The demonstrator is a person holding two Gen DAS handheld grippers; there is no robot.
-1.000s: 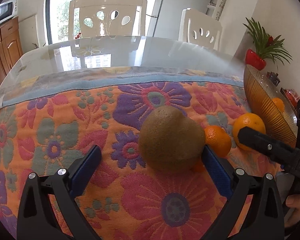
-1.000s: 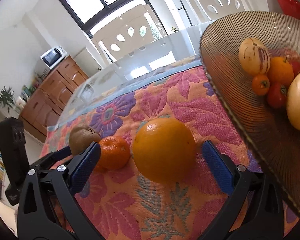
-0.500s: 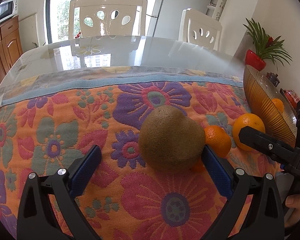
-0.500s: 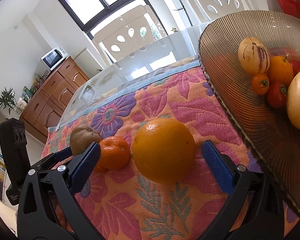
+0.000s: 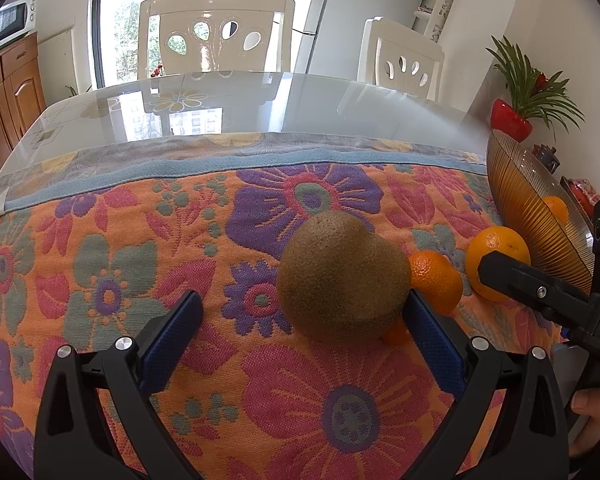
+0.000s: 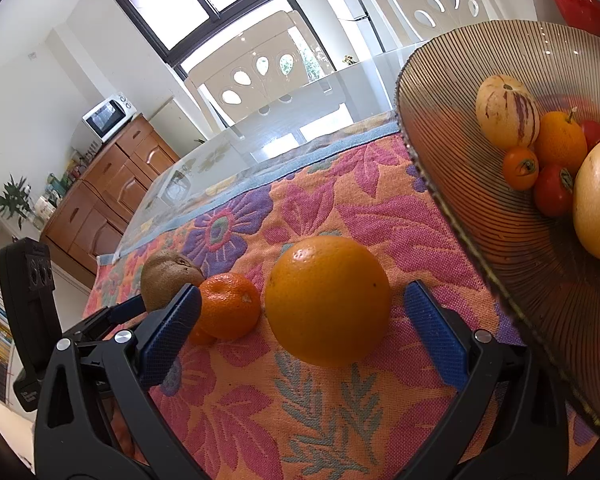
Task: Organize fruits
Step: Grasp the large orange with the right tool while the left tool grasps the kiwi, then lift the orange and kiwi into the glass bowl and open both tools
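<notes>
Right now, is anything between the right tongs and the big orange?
Nothing visible. The big orange sits directly between the open right tongs; the small mandarin lies beside it, next to one finger.

The only readable lettering is in the left wrist view: the white capitals "DAS" on the black plastic body of the right hand-held gripper (image 5: 504, 276), low at the picture's right edge, where the frame cuts off any further letters. In the right wrist view the black body of the left hand-held gripper (image 6: 140, 304) carries a small pale mark near its lower end, too small and blurred to read, and the white microwave oven (image 6: 110, 117) on the wooden cabinet shows no legible text
</notes>
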